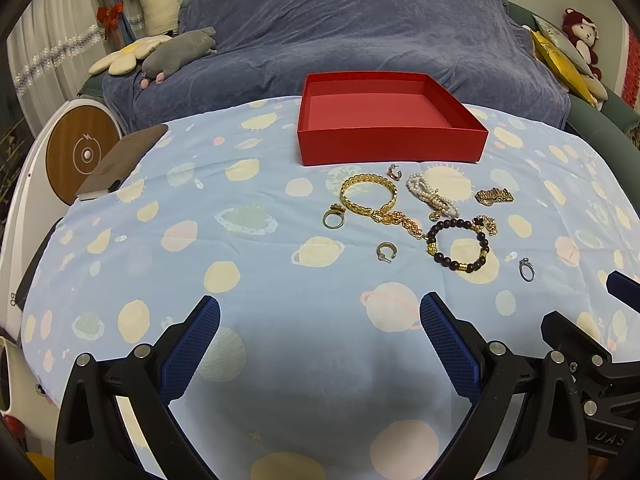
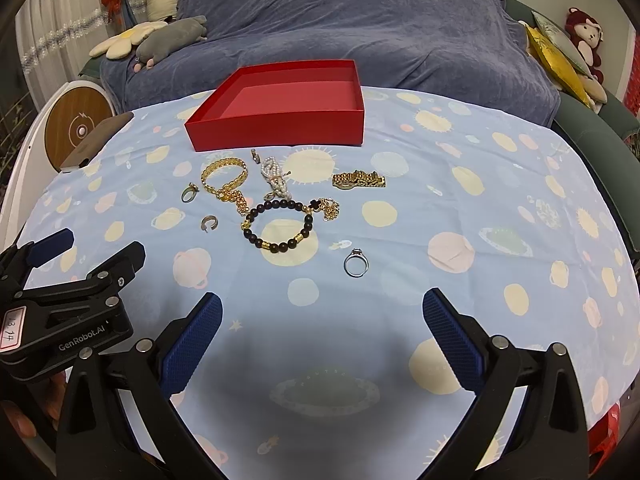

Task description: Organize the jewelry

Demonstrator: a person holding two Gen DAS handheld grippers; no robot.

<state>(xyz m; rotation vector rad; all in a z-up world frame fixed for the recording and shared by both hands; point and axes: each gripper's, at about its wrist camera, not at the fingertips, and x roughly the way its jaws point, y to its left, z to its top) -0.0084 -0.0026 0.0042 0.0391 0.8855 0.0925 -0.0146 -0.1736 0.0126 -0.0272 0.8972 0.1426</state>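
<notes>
An empty red box (image 1: 390,146) (image 2: 280,132) stands at the far side of a blue planet-print cloth. Jewelry lies in front of it: a gold bangle (image 1: 368,194) (image 2: 224,178), a pearl strand (image 1: 432,196) (image 2: 276,178), a dark bead bracelet (image 1: 458,244) (image 2: 280,226), a gold watch band (image 1: 494,196) (image 2: 360,180), a silver ring (image 1: 527,269) (image 2: 356,264), a gold ring (image 1: 334,218) (image 2: 189,193) and small hoop earrings (image 1: 386,252) (image 2: 209,223). My left gripper (image 1: 320,332) and right gripper (image 2: 322,330) are open and empty, near the front, short of the jewelry.
A blue-covered sofa (image 1: 360,32) with plush toys sits behind the table. A brown notebook (image 1: 120,164) lies at the cloth's left edge, beside a round wooden device (image 1: 80,156). The right gripper shows at the right edge of the left wrist view (image 1: 580,344).
</notes>
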